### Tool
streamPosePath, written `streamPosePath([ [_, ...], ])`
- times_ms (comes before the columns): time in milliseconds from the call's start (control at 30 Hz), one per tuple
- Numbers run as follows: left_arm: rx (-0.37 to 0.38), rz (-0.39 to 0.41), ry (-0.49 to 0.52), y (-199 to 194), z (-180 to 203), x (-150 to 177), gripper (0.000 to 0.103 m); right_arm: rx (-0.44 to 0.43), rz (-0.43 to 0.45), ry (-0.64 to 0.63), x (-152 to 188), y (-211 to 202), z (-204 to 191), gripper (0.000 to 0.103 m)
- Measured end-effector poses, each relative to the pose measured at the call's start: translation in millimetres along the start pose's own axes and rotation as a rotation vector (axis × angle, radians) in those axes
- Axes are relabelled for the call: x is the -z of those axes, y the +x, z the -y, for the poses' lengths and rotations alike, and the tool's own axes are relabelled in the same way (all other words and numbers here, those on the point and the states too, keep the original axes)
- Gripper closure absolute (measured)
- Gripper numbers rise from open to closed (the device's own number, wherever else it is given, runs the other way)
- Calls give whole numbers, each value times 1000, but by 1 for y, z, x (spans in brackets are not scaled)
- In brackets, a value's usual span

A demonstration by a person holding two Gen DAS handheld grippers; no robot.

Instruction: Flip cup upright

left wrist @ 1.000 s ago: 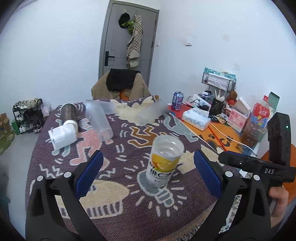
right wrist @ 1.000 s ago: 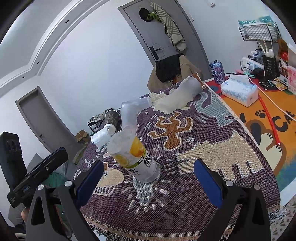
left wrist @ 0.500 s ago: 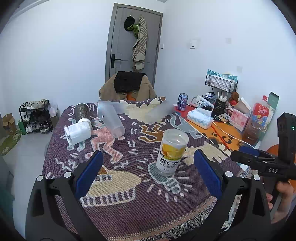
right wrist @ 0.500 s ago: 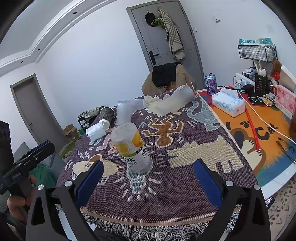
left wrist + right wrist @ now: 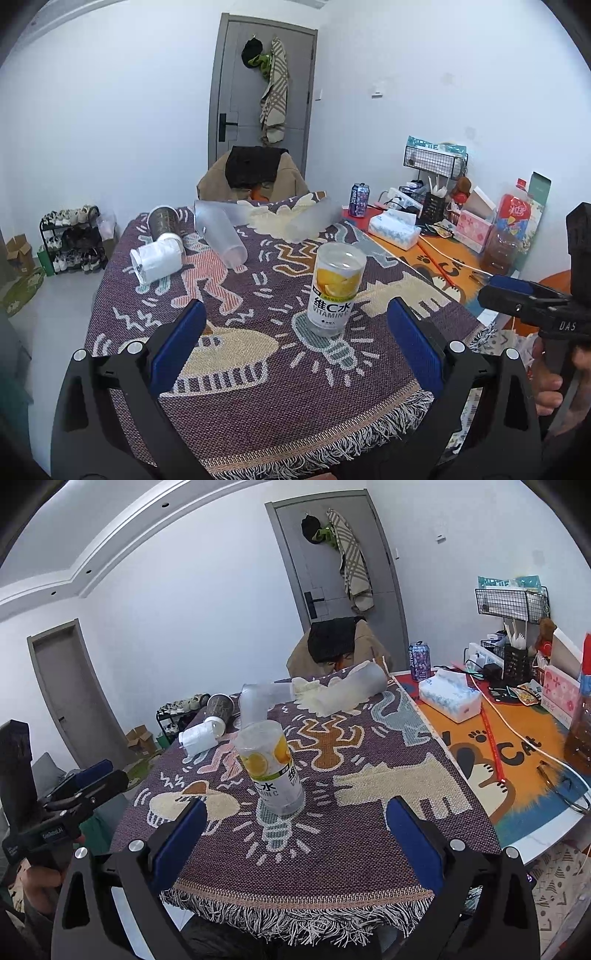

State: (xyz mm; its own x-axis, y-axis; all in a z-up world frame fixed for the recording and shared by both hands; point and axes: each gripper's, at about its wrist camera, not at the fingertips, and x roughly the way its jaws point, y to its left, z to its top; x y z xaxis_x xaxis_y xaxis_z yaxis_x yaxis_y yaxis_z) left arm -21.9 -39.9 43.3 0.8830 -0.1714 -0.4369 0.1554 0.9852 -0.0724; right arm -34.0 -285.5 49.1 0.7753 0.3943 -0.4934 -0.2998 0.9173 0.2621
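Observation:
A clear plastic cup with a lemon-slice label (image 5: 334,291) (image 5: 271,770) stands upright, mouth up, on the patterned purple cloth (image 5: 236,376) near the table's front. My left gripper (image 5: 295,336) hangs open in front of the cup, well short of it, with nothing between its blue pads (image 5: 181,338). My right gripper (image 5: 295,834) is open too and also back from the cup, near the fringed front edge. Each view shows the other gripper held in a hand off to the side: the right gripper (image 5: 524,299) and the left gripper (image 5: 85,782).
Farther back on the cloth lie several tipped cups: a white paper one (image 5: 157,258), a dark one (image 5: 162,219), and frosted plastic ones (image 5: 221,232) (image 5: 310,221). An orange mat (image 5: 517,753) to the right holds a tissue box (image 5: 448,698), a can (image 5: 419,661) and clutter.
Both grippers have drawn back and away from the cup, which now looks smaller and farther off. The cup has stayed standing upright on the same spot.

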Motion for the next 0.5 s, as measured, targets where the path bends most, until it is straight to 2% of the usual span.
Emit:
streamPosePath([
  [500,-7,12,4,-3,4,-1,6,-3,-16,-11,4,4,0,7],
])
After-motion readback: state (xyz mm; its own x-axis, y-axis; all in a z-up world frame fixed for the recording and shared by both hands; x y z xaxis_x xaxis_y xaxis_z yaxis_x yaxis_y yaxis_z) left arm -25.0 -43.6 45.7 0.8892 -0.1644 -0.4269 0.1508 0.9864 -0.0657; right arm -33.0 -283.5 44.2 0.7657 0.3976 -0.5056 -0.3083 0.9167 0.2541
